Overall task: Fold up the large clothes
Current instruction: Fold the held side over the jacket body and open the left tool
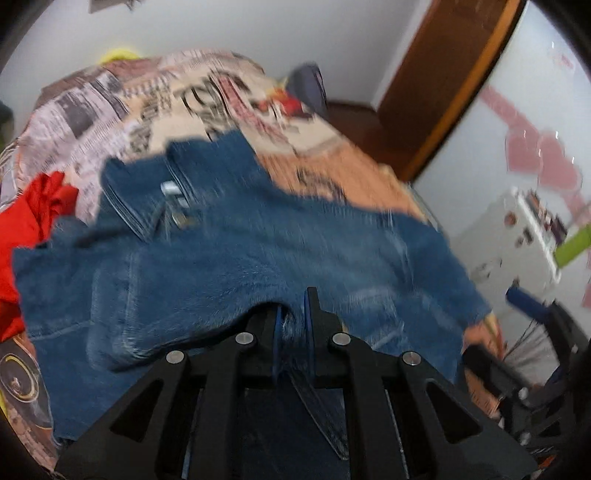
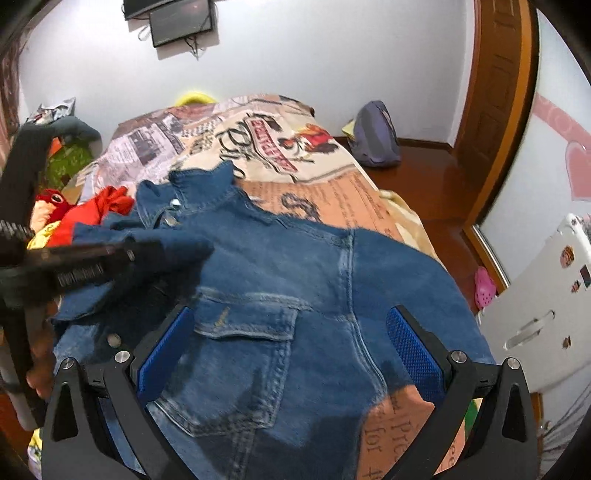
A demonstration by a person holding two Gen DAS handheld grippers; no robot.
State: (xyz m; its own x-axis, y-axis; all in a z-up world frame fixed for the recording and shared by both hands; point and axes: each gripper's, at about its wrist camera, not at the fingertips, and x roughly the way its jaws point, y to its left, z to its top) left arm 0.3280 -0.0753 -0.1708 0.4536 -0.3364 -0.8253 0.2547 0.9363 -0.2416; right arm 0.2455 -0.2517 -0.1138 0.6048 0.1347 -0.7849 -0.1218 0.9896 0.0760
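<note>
A blue denim jacket (image 2: 280, 280) lies spread on a bed with a newspaper-print cover (image 2: 295, 155), collar toward the far end, chest pocket facing up. In the left wrist view my left gripper (image 1: 293, 314) is shut on a fold of the jacket (image 1: 258, 258) at its near edge, the picture blurred. My right gripper (image 2: 291, 332) is open and empty, its blue pads (image 2: 413, 350) spread above the jacket's pocket area. The left gripper also shows in the right wrist view (image 2: 110, 258), at the jacket's left side.
A red garment (image 2: 99, 210) lies left of the jacket. A purple bag (image 2: 373, 136) sits on the wooden floor by the wooden door (image 2: 495, 110). A white cabinet (image 2: 535, 325) stands on the right. A dark screen (image 2: 181, 22) hangs on the far wall.
</note>
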